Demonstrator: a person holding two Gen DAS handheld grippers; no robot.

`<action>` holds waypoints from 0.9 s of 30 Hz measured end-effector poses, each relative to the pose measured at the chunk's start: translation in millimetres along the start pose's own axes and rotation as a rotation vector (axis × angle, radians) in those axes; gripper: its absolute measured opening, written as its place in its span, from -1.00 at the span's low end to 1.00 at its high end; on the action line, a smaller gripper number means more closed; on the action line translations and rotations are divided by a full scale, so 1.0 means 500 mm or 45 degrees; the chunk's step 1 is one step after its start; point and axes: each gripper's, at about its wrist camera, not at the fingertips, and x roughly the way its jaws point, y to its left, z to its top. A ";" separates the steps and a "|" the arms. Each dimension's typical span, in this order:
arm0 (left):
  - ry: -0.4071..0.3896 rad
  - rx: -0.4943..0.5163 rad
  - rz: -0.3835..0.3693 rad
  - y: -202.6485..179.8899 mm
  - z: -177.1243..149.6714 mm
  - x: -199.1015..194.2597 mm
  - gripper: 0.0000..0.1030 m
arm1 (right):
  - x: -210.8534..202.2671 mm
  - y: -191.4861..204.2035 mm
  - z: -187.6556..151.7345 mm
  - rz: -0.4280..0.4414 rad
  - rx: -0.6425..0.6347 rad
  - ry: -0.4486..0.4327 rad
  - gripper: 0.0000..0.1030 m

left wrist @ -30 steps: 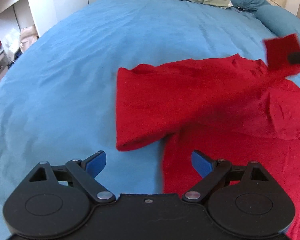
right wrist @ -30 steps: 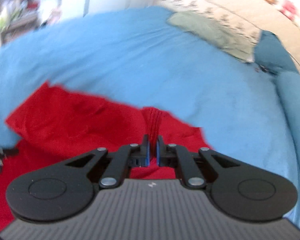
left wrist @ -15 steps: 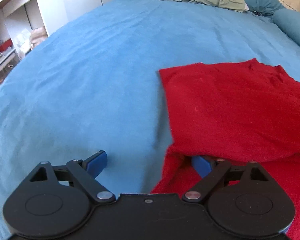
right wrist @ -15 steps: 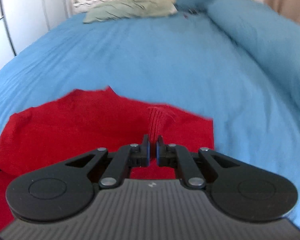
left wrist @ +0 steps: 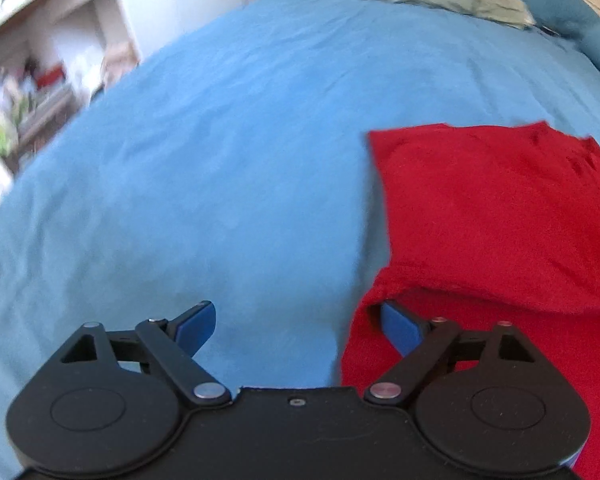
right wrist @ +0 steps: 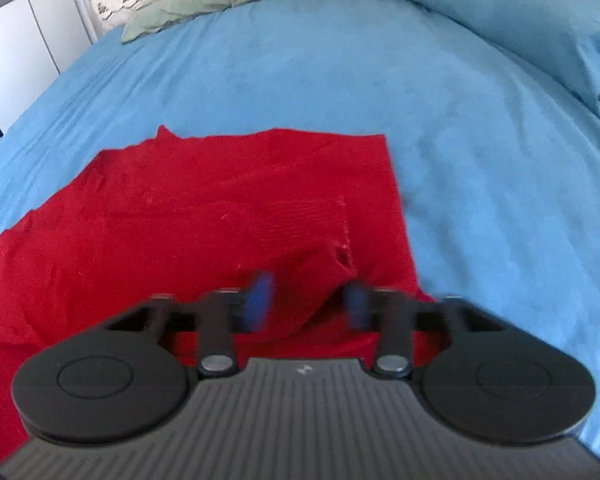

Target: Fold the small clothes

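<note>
A red garment (right wrist: 228,216) lies partly folded on the blue bed (right wrist: 480,160), with 1 layer laid over another. The right tool (right wrist: 308,300) is spreading its blurred jaws, a raised fold of the red cloth between them but not pinched. The left tool (left wrist: 296,320) stands spread wide, its right finger (left wrist: 400,328) tucked under the garment's folded edge, gripping nothing.
</note>
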 end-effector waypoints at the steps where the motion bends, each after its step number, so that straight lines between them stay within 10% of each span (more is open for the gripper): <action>1: -0.041 0.054 -0.020 -0.009 0.002 -0.020 0.77 | -0.016 0.004 0.000 -0.005 -0.018 -0.034 0.82; 8: -0.159 0.295 -0.432 -0.095 0.051 -0.061 0.80 | -0.021 0.068 -0.001 0.159 -0.148 -0.050 1.00; 16: 0.096 0.157 -0.402 -0.070 0.023 0.019 0.74 | 0.025 0.065 -0.046 0.143 -0.155 0.008 1.00; 27: -0.033 0.165 -0.365 -0.037 0.018 -0.084 0.75 | -0.083 0.042 -0.028 0.179 -0.155 -0.079 1.00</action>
